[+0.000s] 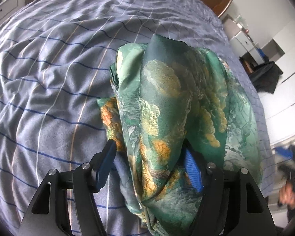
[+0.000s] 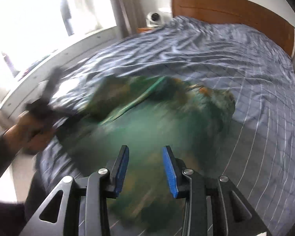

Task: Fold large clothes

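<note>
Blue-grey checked bedding covers the bed (image 2: 236, 59), where the green floral garment (image 1: 167, 102) lies bunched, draping between the parted jaws of the left gripper (image 1: 149, 157); the right gripper (image 2: 145, 169) hangs open, empty; no writing is readable.

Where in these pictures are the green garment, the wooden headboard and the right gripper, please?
green garment (image 1: 167, 98): left wrist view, on its draped printed front.
wooden headboard (image 2: 226, 9): right wrist view, on its upper panel.
right gripper (image 2: 145, 153): right wrist view, midway between its fingertips.
</note>
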